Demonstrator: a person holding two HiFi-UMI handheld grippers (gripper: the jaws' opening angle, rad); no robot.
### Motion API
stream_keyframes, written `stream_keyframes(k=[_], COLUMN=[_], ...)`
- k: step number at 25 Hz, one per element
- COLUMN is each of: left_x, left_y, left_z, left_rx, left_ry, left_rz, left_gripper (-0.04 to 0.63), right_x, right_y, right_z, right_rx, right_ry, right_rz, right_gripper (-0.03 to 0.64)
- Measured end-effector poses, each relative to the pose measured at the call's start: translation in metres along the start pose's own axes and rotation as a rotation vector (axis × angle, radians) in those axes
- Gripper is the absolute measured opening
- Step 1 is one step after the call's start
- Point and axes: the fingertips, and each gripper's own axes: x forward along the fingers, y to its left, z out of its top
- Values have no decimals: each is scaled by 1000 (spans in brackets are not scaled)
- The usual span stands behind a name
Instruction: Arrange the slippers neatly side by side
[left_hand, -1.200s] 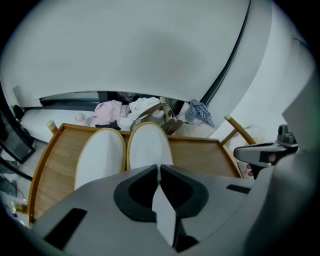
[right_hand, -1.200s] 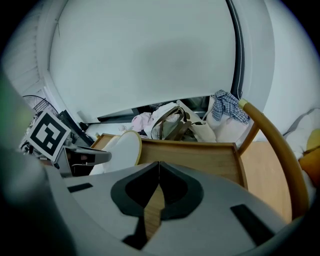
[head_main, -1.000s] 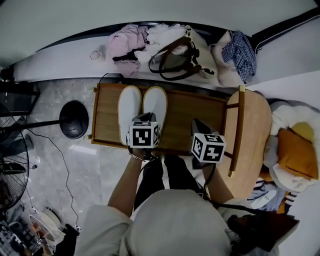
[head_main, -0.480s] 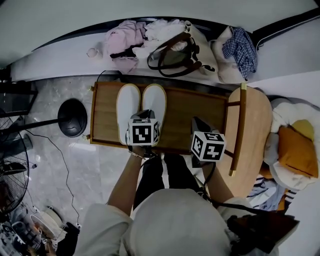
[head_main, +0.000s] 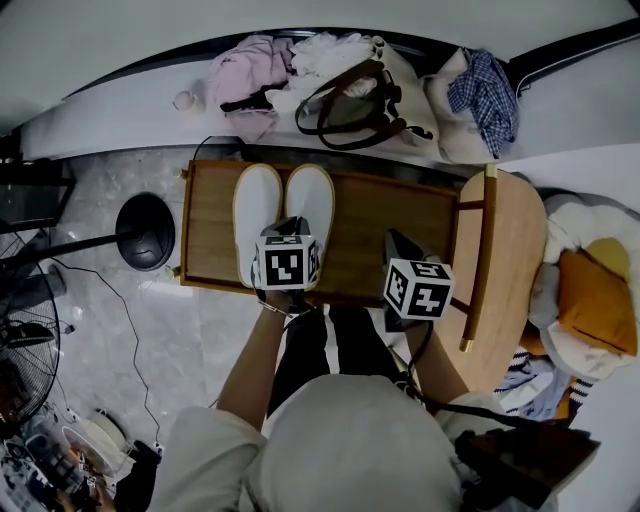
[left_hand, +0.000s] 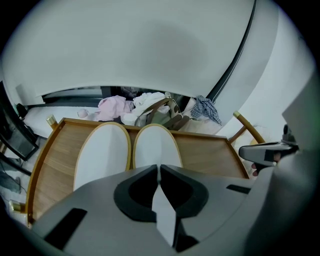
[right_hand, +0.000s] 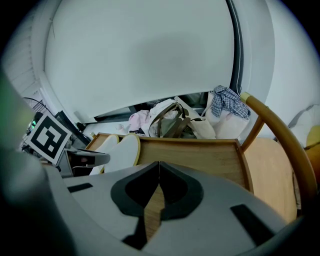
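Observation:
Two white slippers with yellow edging lie side by side, toes pointing away, on the left half of a wooden tray table (head_main: 400, 215): the left slipper (head_main: 256, 215) (left_hand: 102, 152) and the right slipper (head_main: 311, 203) (left_hand: 155, 146). My left gripper (head_main: 290, 230) (left_hand: 159, 169) hangs over the right slipper's heel with its jaws shut; whether it touches the slipper is hidden. My right gripper (head_main: 394, 246) (right_hand: 159, 169) is shut over bare wood on the table's right half, holding nothing. In the right gripper view both slippers (right_hand: 122, 150) show at the left.
A wooden chair (head_main: 500, 260) stands against the table's right end. Behind the table lie a tan bag (head_main: 360, 100), pink clothes (head_main: 240, 75) and a plaid cloth (head_main: 480, 85). A fan's round base (head_main: 145, 232) sits on the floor at left. Cushions (head_main: 590, 300) pile at right.

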Motion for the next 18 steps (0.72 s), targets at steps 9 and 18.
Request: stream_keyframes(k=[9, 18], left_x=[1, 3], left_y=[6, 7], left_z=[0, 0], left_rx=[-13, -33], left_ry=[-4, -14], left_rz=[10, 6], left_gripper=[29, 31], right_x=[2, 1], right_y=[2, 0], right_z=[0, -2], right_rx=[-1, 2], right_ry=[1, 2], right_rz=[2, -5], right_gripper=[34, 34])
